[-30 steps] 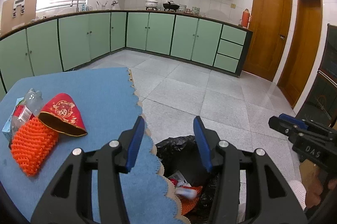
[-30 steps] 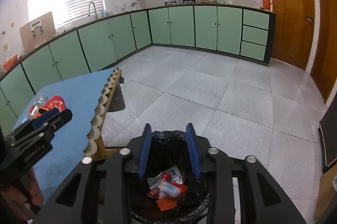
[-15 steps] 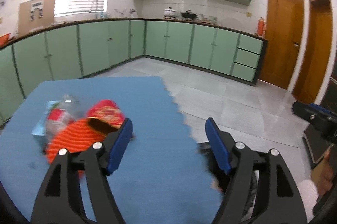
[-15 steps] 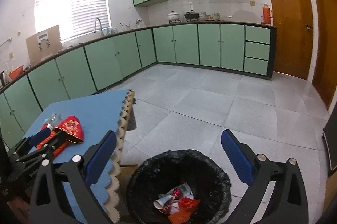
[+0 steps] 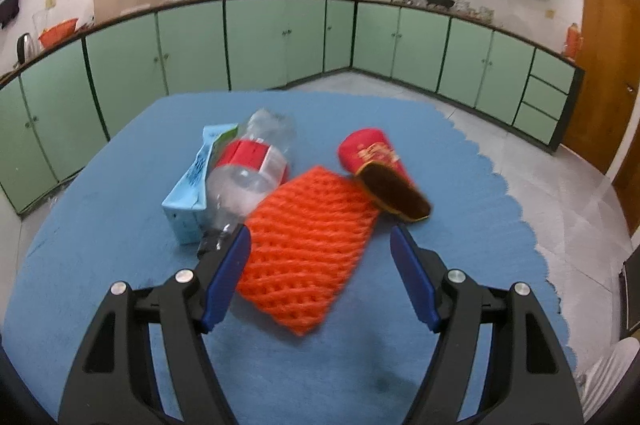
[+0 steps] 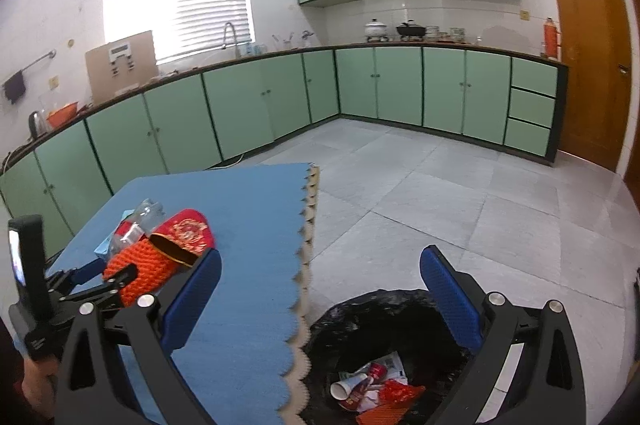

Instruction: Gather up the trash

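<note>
On the blue table [image 5: 120, 185] lie an orange foam net [image 5: 308, 245], a red paper cup [image 5: 380, 173] on its side, a crushed clear plastic bottle [image 5: 248, 173] with a red label and a light blue carton [image 5: 196, 185]. My left gripper [image 5: 320, 277] is open and empty, its fingers on either side of the net's near end. My right gripper [image 6: 320, 297] is open and empty above the black-lined trash bin [image 6: 380, 325], which holds cups and wrappers [image 6: 372, 385]. The right wrist view also shows the pile [image 6: 160, 245] and the left gripper [image 6: 96, 277].
The table's scalloped edge [image 6: 304, 265] runs just left of the bin. Green cabinets [image 6: 360, 89] line the walls across a grey tiled floor [image 6: 480, 193]. A wooden door [image 6: 588, 65] stands at the right.
My left gripper has swung left from over the bin to the trash pile and opened wider. My right gripper has opened wide and lifted above the bin.
</note>
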A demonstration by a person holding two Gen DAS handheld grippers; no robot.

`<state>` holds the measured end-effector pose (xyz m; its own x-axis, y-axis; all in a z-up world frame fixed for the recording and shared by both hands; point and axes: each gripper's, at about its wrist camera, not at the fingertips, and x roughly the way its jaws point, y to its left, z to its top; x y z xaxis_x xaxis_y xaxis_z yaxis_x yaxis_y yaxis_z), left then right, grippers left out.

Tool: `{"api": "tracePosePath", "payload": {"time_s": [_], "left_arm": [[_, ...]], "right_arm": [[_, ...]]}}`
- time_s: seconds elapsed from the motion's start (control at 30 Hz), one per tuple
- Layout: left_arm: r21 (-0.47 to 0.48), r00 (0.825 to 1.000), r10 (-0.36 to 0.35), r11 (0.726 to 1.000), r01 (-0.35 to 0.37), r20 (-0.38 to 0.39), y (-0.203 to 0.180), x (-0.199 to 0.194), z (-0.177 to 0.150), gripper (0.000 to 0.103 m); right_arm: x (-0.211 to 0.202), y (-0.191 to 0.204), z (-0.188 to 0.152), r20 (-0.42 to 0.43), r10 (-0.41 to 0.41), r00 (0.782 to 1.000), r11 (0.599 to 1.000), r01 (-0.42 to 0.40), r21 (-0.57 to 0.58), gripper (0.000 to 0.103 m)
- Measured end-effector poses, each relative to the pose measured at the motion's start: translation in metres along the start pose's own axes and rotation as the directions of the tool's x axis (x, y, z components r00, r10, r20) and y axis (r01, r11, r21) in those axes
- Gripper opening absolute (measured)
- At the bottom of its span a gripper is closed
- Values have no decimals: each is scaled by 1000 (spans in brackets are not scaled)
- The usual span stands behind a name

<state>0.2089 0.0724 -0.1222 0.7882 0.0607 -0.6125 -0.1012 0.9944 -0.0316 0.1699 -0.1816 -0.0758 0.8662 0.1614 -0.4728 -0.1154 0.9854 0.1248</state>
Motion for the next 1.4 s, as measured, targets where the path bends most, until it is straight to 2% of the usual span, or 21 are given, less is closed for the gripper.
{"api": "tracePosePath", "payload": {"time_s": [0.27, 0.37, 0.43, 0.53, 0.77, 0.9, 0.97, 1.0, 1.07, 1.17, 1.3, 1.37, 1.4], "left_arm": [[-20, 998, -36, 999, 35, -44, 8, 16, 2, 69], [-37, 997, -47, 998, 45, -55, 13, 19, 2, 50], [-56, 997, -55, 997, 52, -57, 16, 18, 0, 24], [-74, 996, -72, 995, 68, -50, 20, 16, -2, 0], [-85, 994, -105, 991, 105, 2, 23, -6, -3, 0], [-68, 991, -129, 990, 127, -31, 20, -6, -5, 3], [-72, 991, -122, 990, 118, -56, 18, 0, -4, 32], [-72, 992, -116, 991, 112, -54, 17, 1, -4, 52], [-68, 993, -103, 993, 99, -55, 13, 4, -4, 53], [-61, 990, -107, 993, 101, -96, 5, 14, -4, 55], [-10, 986, -85, 996, 84, -143, -11, 25, -11, 58], [9, 986, -73, 997, 75, -153, -16, 30, -14, 52], [9, 986, -72, 997, 74, -148, -17, 29, -13, 46]], "right_arm": [[12, 23, 2, -12, 28, 1000, 999, -28, -41, 98], [15, 29, 3, -12, 35, 999, 998, -36, -53, 98], [16, 30, 3, -14, 39, 999, 998, -40, -58, 98], [19, 32, 2, -22, 43, 999, 997, -44, -59, 97], [29, 36, 0, -44, 55, 998, 996, -58, -67, 97], [32, 40, -3, -52, 62, 997, 995, -66, -73, 97], [32, 41, -4, -56, 65, 996, 995, -69, -75, 97], [32, 41, -4, -57, 66, 996, 995, -71, -76, 97], [32, 41, -5, -57, 65, 996, 994, -70, -82, 97], [33, 39, -5, -58, 62, 996, 994, -67, -81, 97], [33, 36, -5, -57, 62, 996, 995, -66, -70, 97], [34, 34, -5, -58, 60, 997, 996, -64, -69, 97], [34, 34, -6, -59, 58, 997, 996, -62, -69, 97]]}}
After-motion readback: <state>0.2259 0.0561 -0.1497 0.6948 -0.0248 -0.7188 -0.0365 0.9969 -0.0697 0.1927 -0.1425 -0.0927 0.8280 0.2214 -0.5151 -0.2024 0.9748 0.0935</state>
